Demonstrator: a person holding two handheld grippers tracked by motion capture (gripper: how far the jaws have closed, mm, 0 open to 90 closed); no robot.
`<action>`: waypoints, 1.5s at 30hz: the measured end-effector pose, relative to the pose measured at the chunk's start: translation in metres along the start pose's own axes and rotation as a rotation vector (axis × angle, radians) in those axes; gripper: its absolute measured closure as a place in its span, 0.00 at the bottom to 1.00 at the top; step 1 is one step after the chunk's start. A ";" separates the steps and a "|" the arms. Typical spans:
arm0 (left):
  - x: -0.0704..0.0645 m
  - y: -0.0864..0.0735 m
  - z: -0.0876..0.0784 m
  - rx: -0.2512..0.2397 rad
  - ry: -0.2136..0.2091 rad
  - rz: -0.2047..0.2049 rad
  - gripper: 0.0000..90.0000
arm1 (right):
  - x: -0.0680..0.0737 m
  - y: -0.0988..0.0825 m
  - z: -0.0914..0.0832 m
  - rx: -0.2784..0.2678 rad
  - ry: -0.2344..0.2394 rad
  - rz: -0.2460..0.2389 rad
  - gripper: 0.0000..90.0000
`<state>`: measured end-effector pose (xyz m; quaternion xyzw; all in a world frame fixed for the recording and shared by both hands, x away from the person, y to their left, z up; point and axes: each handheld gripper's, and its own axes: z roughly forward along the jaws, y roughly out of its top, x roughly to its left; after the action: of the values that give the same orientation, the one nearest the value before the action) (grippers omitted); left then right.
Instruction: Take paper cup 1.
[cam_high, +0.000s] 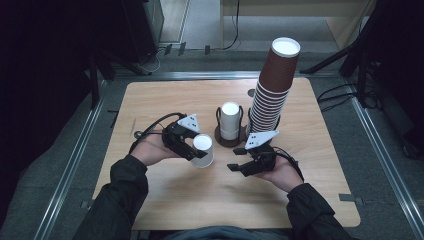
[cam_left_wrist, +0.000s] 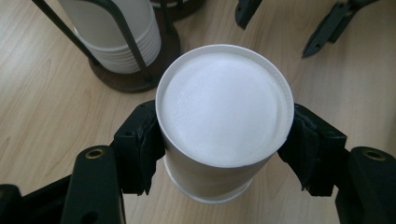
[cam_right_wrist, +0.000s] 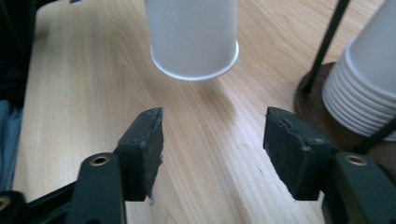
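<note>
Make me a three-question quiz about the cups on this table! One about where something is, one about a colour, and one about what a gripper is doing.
1. Where is the tall cup stack?
A. behind the right gripper
B. on the floor
C. beside the person's left elbow

2. What colour is the tall stack's outside?
A. green
B. brown
C. yellow

3. What is the left gripper doing?
A. hanging open with nothing in it
B. lying flat on the table
C. squeezing an upside-down white cup

Answers:
1 A, it rises just beyond that gripper.
2 B, its sides are brown.
3 C, both pads press the cup's sides.
</note>
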<state>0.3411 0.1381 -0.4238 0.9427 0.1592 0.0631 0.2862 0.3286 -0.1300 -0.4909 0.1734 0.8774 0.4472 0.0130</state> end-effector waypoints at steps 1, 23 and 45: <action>-0.002 0.002 0.002 0.016 0.000 0.007 0.37 | 0.000 0.000 0.001 -0.002 0.009 0.005 0.39; -0.007 0.024 0.013 0.090 -0.081 0.036 0.37 | 0.007 0.008 0.017 -0.038 0.071 -0.003 0.29; -0.023 0.033 0.013 0.067 -0.149 0.090 0.37 | 0.014 0.016 0.036 -0.039 0.131 -0.001 0.26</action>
<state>0.3313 0.0974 -0.4166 0.9600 0.0972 0.0001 0.2624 0.3262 -0.0884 -0.4978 0.1430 0.8675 0.4748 -0.0410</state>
